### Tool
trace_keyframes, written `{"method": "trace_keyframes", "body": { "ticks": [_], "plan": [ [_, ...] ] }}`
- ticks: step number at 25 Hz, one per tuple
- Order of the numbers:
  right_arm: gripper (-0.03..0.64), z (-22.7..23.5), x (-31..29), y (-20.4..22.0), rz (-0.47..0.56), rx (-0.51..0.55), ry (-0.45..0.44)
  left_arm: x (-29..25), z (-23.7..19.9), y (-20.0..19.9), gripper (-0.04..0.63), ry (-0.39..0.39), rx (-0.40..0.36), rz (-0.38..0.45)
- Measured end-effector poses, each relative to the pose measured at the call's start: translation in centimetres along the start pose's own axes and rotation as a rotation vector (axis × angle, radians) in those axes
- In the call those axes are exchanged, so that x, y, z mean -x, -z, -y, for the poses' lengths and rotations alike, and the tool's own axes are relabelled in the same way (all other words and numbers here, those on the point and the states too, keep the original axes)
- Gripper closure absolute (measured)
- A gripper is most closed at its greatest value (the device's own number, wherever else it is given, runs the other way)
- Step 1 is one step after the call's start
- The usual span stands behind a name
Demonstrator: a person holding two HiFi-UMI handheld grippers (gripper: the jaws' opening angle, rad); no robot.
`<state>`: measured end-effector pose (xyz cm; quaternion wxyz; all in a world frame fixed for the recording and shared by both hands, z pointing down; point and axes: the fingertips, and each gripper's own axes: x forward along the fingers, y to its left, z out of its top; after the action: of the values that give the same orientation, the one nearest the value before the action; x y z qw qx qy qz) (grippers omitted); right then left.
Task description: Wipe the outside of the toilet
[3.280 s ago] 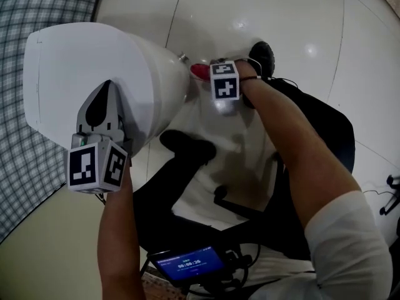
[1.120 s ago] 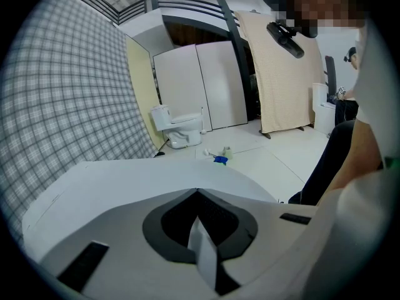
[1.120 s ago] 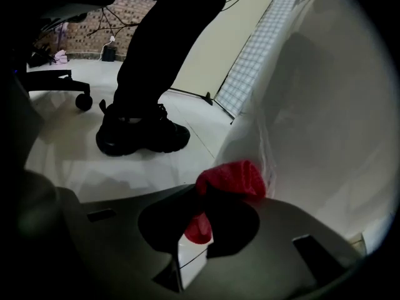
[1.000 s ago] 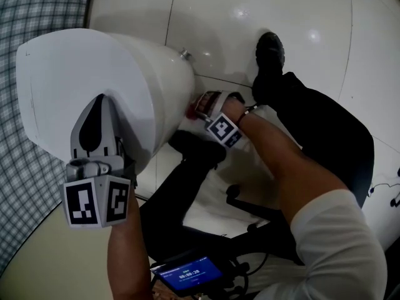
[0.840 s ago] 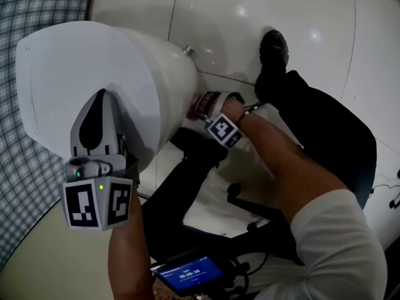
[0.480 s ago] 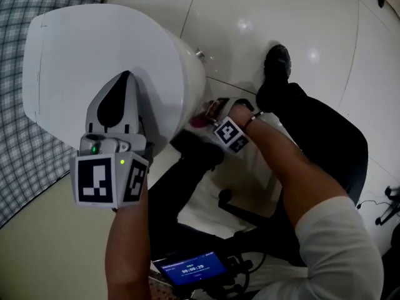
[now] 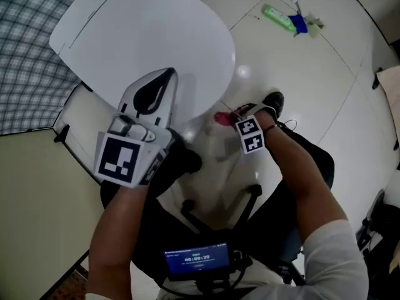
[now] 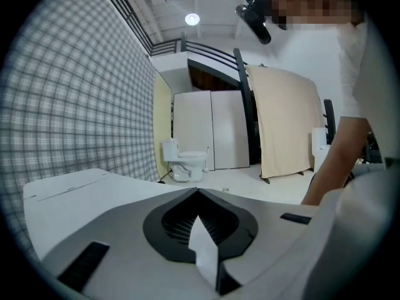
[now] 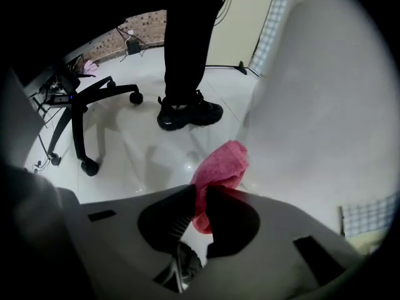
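Note:
The white toilet (image 7: 144, 36) has its lid down and fills the upper left of the head view. My left gripper (image 7: 165, 74) is shut and empty, over the lid's near edge. In the left gripper view the closed jaws (image 8: 199, 192) point along the flat lid (image 8: 69, 192). My right gripper (image 7: 230, 119) is shut on a pink cloth (image 7: 222, 118) and points down, beside the bowl and above the floor. In the right gripper view the cloth (image 9: 220, 167) sticks out from the jaws, just left of the toilet's white side (image 9: 325, 105), apart from it.
A green bottle (image 7: 278, 17) lies on the tiled floor at the back. A black office chair base (image 7: 244, 199) and the person's black shoe (image 9: 187, 114) are close to the bowl. A checked wall (image 7: 25, 55) stands at the left. A second toilet (image 8: 184, 161) is far off.
Both grippers have risen. The right one, still holding the pink cloth, has come away from the bowl's side. The head view has swung, showing more floor behind the toilet.

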<state>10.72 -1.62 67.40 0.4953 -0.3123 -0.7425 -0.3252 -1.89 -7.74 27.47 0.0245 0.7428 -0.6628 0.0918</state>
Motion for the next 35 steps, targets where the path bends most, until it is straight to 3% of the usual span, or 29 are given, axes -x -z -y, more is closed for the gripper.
{"method": "trace_keyframes", "body": {
  "ticks": [5, 9, 11, 13, 16, 21, 26, 28, 32, 34, 35],
  "plan": [
    [0.574, 4.2, 7.2, 4.8, -0.141, -0.031, 0.083, 6.4, -1.5, -1.3, 0.595, 0.003, 0.07, 0.054],
    [0.574, 8.5, 15.0, 7.7, -0.2, -0.09, 0.211, 9.8, -2.7, -1.9, 0.595, 0.006, 0.137, 0.123],
    [0.574, 10.1, 19.0, 7.2, -0.122, -0.194, 0.295, 11.3, -2.8, -2.5, 0.591, 0.008, 0.166, 0.159],
    [0.574, 11.3, 23.1, 5.0, 0.027, -0.319, 0.372, 12.4, -2.7, -3.1, 0.542, 0.025, 0.186, 0.191],
    [0.574, 13.2, 30.5, -1.0, 0.282, -0.41, 0.436, 13.4, -2.9, -4.1, 0.418, 0.068, 0.171, 0.22],
    [0.574, 11.7, 39.5, -12.1, 0.648, -0.382, 0.411, 15.9, -1.3, -7.6, 0.384, 0.215, 0.183, 0.238],
    [0.574, 8.9, 44.0, -21.5, 0.944, -0.31, 0.261, 17.8, 3.3, -9.9, 0.359, 0.395, 0.274, 0.288],
    [0.574, 7.6, 44.8, -24.0, 0.971, -0.258, 0.204, 18.4, 4.5, -10.5, 0.353, 0.451, 0.32, 0.314],
    [0.573, 6.1, 46.3, -26.1, 0.92, -0.188, 0.125, 19.2, 5.8, -13.3, 0.364, 0.557, 0.433, 0.365],
    [0.573, 5.5, 46.4, -26.2, 0.902, -0.181, 0.106, 19.5, 6.5, -14.2, 0.457, 0.588, 0.465, 0.383],
    [0.574, 5.2, 46.2, -26.1, 0.901, -0.179, 0.103, 19.7, 6.8, -14.1, 0.47, 0.589, 0.471, 0.385]
  ]
}}
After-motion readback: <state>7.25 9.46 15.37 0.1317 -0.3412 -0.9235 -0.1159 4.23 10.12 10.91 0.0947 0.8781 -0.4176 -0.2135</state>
